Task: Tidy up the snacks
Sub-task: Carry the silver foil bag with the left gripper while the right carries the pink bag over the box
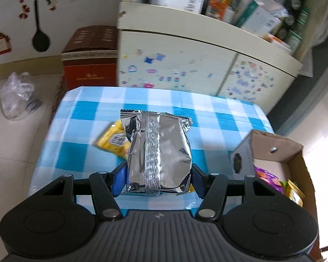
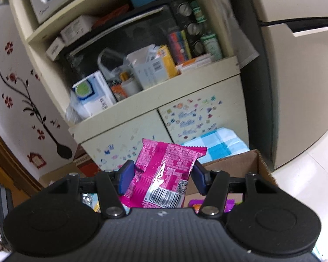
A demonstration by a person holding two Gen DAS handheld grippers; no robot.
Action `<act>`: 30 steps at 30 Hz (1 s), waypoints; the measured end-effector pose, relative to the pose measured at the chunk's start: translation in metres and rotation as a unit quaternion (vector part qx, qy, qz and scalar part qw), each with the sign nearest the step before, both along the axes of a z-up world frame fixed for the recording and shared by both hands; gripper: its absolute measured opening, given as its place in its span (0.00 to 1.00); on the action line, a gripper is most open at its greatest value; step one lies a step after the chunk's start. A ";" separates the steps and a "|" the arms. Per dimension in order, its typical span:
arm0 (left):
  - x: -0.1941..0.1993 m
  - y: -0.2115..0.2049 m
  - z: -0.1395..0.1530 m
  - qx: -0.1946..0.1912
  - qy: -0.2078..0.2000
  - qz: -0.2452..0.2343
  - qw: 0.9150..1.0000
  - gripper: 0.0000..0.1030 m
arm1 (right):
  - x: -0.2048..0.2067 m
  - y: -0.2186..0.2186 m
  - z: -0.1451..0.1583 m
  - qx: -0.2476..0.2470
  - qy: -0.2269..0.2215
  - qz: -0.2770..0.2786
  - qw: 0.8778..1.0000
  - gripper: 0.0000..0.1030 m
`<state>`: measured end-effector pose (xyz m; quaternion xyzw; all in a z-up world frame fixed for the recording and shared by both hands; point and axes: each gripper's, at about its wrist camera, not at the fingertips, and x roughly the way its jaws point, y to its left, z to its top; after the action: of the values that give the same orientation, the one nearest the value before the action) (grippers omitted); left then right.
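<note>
Left tongs (image 1: pixel 156 178) on silver packet (image 1: pixel 158 152); right tongs (image 2: pixel 163 178) on pink packet (image 2: pixel 164 174)

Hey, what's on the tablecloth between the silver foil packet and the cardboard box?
Nothing: in the left wrist view only bare blue-checked tablecloth shows between the silver foil packet and the cardboard box.

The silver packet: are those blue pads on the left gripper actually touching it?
Touching. In the left wrist view both blue pads press against the sides of the silver packet, which the left gripper holds above the checked tablecloth.
</note>
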<state>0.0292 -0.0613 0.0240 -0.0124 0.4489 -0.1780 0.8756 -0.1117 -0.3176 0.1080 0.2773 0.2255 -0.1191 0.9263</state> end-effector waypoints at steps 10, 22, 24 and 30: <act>-0.024 -0.036 0.007 -0.041 -0.015 -0.096 0.994 0.63 | -0.016 -0.031 -0.005 0.032 0.016 -0.057 0.998 0.55; -0.052 -0.089 0.005 -0.071 -0.014 -0.165 0.984 0.63 | -0.022 -0.054 -0.018 0.097 0.031 -0.106 0.989 0.56; -0.053 -0.096 0.002 -0.075 -0.007 -0.167 0.983 0.63 | -0.022 -0.056 -0.019 0.106 0.032 -0.111 0.988 0.56; -0.050 -0.120 -0.006 -0.075 0.011 -0.174 0.982 0.63 | -0.022 -0.059 -0.022 0.115 0.041 -0.125 0.985 0.56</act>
<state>-0.0211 -0.1815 0.0183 -0.0018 0.4392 -0.3604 0.8229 -0.1341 -0.3764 0.0859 0.4031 0.2390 -0.2184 0.8560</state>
